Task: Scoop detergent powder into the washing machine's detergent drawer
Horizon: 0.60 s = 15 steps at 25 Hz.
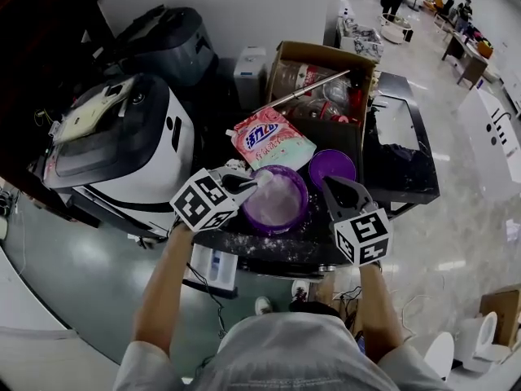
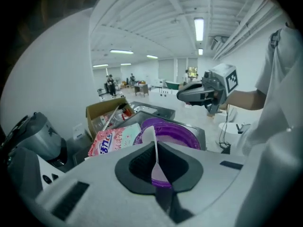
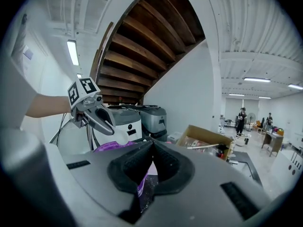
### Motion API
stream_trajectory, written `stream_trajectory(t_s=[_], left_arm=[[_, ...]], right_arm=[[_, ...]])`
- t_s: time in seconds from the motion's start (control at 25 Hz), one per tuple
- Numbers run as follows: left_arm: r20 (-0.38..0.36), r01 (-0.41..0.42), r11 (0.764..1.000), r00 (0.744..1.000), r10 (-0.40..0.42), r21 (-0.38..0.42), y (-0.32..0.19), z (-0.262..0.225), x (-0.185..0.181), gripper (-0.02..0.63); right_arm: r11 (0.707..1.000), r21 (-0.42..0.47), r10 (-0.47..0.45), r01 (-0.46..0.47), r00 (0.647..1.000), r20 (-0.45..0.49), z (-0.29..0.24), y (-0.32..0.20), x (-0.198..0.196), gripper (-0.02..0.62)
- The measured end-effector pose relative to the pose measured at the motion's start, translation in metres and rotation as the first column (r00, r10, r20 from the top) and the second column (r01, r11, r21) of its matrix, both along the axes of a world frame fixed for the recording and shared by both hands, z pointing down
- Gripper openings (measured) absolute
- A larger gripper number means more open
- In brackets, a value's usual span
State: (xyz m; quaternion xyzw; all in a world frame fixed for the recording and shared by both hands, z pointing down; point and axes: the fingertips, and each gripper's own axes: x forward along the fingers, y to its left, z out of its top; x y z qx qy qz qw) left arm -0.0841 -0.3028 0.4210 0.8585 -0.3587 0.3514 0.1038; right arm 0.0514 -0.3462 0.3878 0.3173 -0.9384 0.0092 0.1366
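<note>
Left claw (image 1: pixel 242 183) pinching spoon (image 2: pixel 150 135), handle hidden, over purple tub (image 1: pixel 303 195), right claw (image 1: pixel 336 190) closed

a purple tub (image 1: pixel 286 216) stands open on the dark top (image 1: pixel 269 249), partly filled with white detergent powder (image 1: pixel 275 198). its round purple lid (image 1: pixel 332 168) lies just right of it. a pink detergent pouch (image 1: pixel 269 139) lies tilted just behind the tub. a white plastic spoon (image 2: pixel 149 135) is clamped by its handle in the left gripper (image 2: pixel 158 167), with its bowl at the tub's left rim. spilled powder speckles the top in front.
</note>
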Motion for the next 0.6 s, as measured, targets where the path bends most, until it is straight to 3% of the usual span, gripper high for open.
stream_trajectory(t_s=[0.28,0.6], left_arm=[[0.107,-0.158,0.965,0.977,0.183,-0.208,-0.001,0.034,0.011,0.015],[0.16,-0.282,0.881,0.918,0.363,-0.38,0.013,0.057,0.02,0.015]], right_arm=[[0.999,-0.037,-0.007,0.006,1.0,-0.025,0.019,-0.01,0.001,0.006],[0.998,-0.066,0.01,-0.012,0.999,-0.033,0.033,-0.018,0.001,0.006]])
